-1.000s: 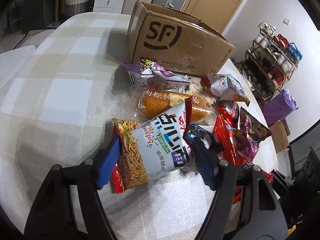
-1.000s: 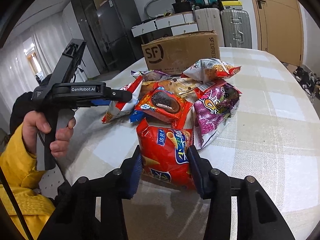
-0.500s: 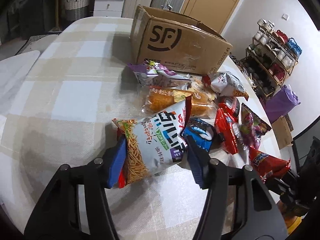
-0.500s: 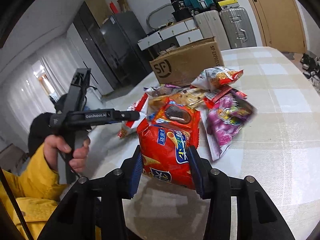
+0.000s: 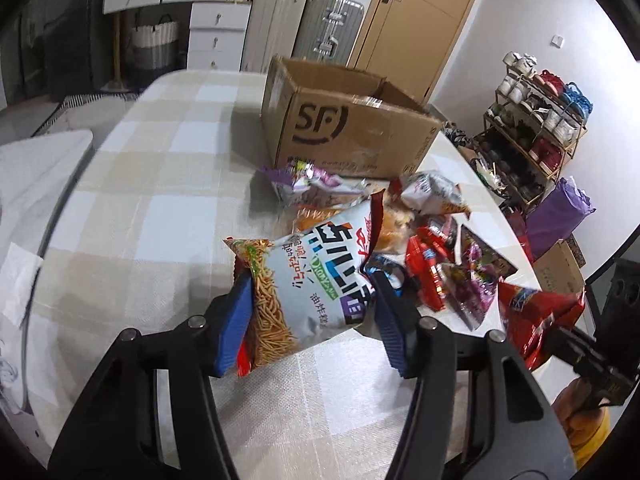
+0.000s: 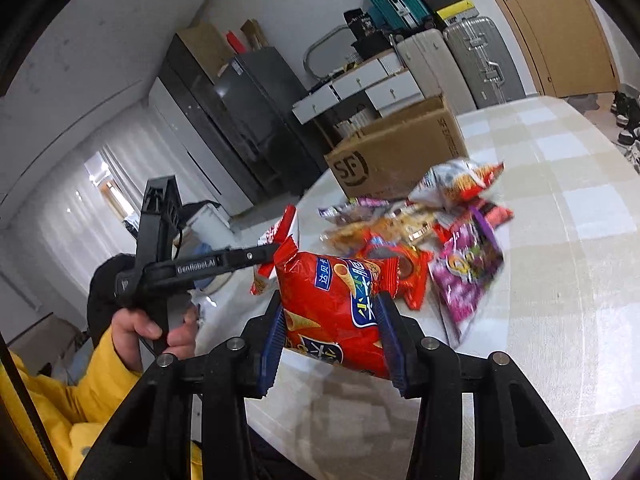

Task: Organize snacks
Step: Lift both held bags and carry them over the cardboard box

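Snacks are gripped on both sides, one bag per gripper. Our left gripper (image 5: 310,312) has its blue pads closed about halfway onto a silver noodle-snack bag (image 5: 308,276), which hangs clear above the checked tablecloth (image 5: 160,200). Our right gripper (image 6: 332,346) is closed more narrowly on a red cone-snack bag (image 6: 336,304), also off the cloth.

From the left wrist we see what the right wrist cannot: the open top of the cardboard box (image 5: 352,128) beyond the pile, a shoe rack (image 5: 532,128) along the wall and a purple bag (image 5: 556,212) on the floor. The red bag shows there only as a crumpled edge at the far right. From the right wrist we see the left hand (image 6: 160,328) on its handle, a yellow sleeve (image 6: 80,392), and a dark fridge (image 6: 240,120); the silver bag appears merely as a red-and-white corner behind the left gripper's finger.

The loose pile (image 6: 420,224) lies between the box and both grippers.

Compared with a second ago, the left pads have drawn in onto the silver bag and lifted it off the table, and the red bag has risen too, with the right-wrist view now tilted.
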Motion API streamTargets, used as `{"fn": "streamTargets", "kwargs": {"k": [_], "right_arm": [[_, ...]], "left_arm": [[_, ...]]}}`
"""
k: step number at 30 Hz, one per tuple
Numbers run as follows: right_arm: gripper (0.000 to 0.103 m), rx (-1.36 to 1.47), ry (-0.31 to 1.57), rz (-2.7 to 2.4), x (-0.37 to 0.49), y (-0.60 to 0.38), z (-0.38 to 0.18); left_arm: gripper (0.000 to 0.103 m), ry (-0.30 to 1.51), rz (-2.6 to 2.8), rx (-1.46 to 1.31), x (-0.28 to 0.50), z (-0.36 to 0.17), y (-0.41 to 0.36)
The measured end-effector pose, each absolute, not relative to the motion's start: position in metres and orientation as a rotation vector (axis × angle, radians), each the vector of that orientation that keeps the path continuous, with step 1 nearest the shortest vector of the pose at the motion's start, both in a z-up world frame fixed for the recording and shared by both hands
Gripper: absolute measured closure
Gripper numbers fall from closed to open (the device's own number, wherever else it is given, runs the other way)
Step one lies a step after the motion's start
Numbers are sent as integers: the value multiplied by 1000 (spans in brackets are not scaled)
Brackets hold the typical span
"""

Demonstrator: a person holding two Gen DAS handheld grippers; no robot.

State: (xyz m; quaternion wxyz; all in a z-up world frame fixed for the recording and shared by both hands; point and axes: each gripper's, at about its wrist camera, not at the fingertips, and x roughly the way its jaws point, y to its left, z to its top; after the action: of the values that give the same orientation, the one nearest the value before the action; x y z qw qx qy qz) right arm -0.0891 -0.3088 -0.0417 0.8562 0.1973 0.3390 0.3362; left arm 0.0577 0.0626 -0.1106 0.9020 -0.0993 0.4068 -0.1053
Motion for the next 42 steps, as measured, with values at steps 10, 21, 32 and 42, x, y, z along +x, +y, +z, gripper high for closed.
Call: {"fn": "streamTargets", "kwargs": {"k": [10,21,32,42], "right_arm": [[59,384,624,719,-85,-306,7],[59,315,517,729,-78,-298,79],[59,277,455,732,-44,-289,153],[59,243,459,676,32,-282,177]], "left_arm": [[49,723,-232,-160,31,-60,59],[48,599,-257,-134,-2,7,59],[48,505,-305,-92,-12,88,44],[48,479,-294,-79,31,143,32]]}}
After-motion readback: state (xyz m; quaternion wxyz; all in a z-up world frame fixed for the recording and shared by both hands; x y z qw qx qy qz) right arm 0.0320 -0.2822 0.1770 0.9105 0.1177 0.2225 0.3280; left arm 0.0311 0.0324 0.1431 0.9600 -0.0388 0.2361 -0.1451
